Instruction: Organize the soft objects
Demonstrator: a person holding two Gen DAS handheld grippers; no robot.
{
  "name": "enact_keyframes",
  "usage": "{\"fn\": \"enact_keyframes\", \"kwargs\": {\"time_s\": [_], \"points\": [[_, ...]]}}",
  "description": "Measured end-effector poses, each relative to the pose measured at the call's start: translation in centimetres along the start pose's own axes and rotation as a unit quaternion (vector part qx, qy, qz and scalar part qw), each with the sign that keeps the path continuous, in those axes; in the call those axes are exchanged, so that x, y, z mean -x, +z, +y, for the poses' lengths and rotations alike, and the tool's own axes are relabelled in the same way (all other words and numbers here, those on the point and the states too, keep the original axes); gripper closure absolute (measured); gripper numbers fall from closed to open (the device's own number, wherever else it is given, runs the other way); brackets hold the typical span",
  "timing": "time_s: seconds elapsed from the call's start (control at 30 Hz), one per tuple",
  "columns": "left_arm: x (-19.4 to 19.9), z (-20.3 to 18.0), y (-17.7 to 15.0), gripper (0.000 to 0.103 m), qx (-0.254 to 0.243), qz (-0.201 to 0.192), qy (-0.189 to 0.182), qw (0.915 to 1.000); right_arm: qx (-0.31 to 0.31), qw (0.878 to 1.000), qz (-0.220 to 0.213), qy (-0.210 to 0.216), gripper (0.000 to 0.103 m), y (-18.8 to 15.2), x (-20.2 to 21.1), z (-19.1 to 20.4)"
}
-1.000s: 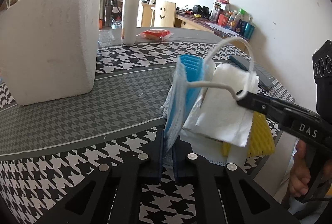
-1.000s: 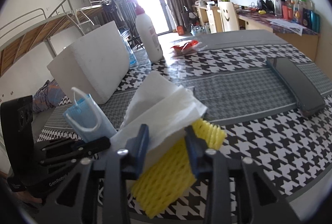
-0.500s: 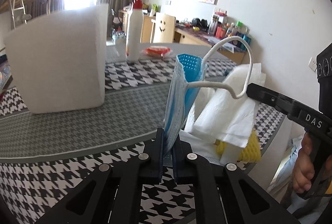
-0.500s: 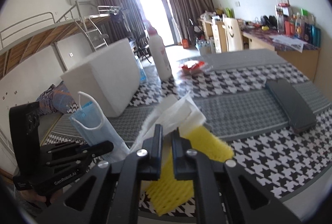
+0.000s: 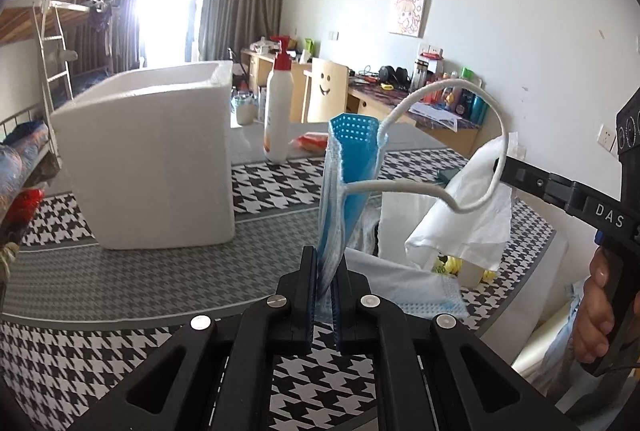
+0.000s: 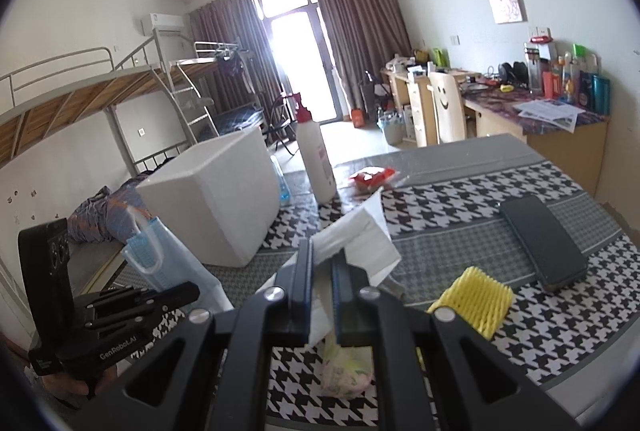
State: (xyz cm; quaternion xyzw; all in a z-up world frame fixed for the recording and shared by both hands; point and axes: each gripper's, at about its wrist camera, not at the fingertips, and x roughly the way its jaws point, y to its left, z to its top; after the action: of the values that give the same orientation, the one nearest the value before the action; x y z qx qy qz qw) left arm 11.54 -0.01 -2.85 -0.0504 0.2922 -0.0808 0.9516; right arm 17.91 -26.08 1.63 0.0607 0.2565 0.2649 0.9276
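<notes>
My left gripper [image 5: 323, 291] is shut on a blue face mask [image 5: 348, 171] and holds it upright above the table, its white ear loop arching to the right. It also shows in the right wrist view [image 6: 160, 251]. My right gripper [image 6: 322, 295] is shut on a white tissue [image 6: 356, 239] and holds it raised; in the left wrist view the tissue [image 5: 472, 219] hangs from it. A yellow foam net [image 6: 476, 299] lies on the table at the right. Another blue mask [image 5: 404, 287] lies flat under the left gripper.
A white foam box [image 5: 148, 159] stands open on the houndstooth table [image 5: 100, 351] at the left. A white pump bottle [image 5: 278, 115] and a red packet [image 6: 370, 177] sit behind. A dark flat case [image 6: 544, 243] lies at the right. A small tissue pack [image 6: 348, 371] lies below the right gripper.
Both grippers have risen, lifting the mask and the tissue higher. The right gripper closed on the tissue and lifted it off the yellow foam net, which stays on the table.
</notes>
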Motion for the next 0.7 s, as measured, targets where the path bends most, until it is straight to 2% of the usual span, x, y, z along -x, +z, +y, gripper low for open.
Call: {"fn": "enact_keyframes", "kwargs": {"time_s": [0.43, 0.57, 0.7], "points": [[2.0, 0.4, 1.3, 0.096, 0.0, -0.026, 0.018, 0.9995, 0.011, 1.0, -0.022, 0.004, 0.093, 1.3, 0.9, 1.1], [1.9, 0.4, 1.3, 0.096, 0.003, -0.023, 0.018, 0.9996, 0.014, 1.0, -0.005, 0.009, 0.092, 0.6, 0.2, 1.2], [1.8, 0.7, 1.2, 0.096, 0.006, -0.019, 0.021, 0.9996, 0.011, 1.0, 0.016, -0.006, 0.089, -0.2, -0.9, 0.7]]}}
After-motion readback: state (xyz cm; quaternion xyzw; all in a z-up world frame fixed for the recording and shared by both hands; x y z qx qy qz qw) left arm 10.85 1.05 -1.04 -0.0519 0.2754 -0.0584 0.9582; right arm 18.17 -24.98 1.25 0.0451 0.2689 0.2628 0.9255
